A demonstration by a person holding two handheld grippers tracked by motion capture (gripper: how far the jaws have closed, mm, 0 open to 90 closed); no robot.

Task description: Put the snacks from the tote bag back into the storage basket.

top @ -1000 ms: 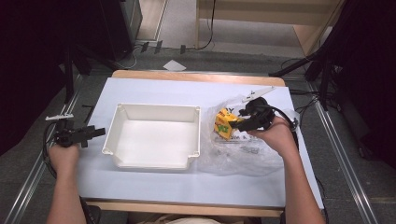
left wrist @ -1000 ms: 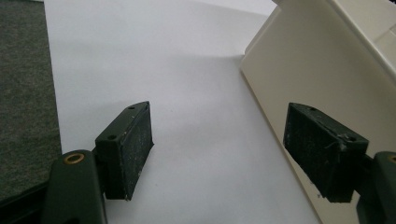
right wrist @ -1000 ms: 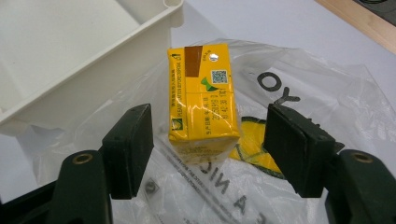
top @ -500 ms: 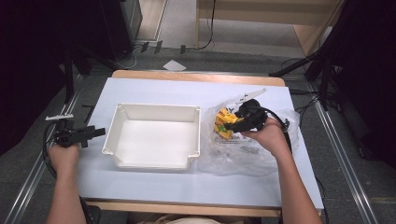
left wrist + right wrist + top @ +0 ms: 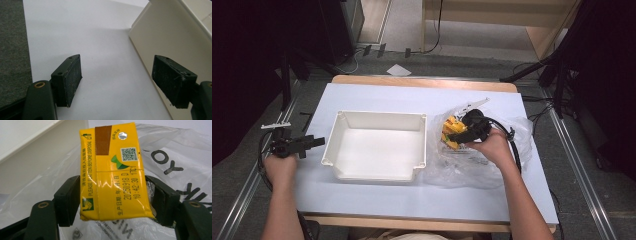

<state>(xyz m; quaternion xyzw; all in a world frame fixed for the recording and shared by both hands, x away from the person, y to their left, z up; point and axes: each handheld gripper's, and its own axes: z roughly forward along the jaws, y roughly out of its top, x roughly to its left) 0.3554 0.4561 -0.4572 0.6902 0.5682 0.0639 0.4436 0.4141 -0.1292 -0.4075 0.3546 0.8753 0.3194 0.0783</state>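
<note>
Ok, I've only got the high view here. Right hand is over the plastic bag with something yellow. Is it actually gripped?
Observer: Yes. The right gripper has its jaws closed on the sides of a yellow drink carton.
Operator: Which end faces the camera?
Observer: The end with the foil straw hole and a QR code.
Operator: And the left gripper?
Observer: The left gripper is open, nothing between the jaws, over bare table beside the white bin's outer wall.
</note>
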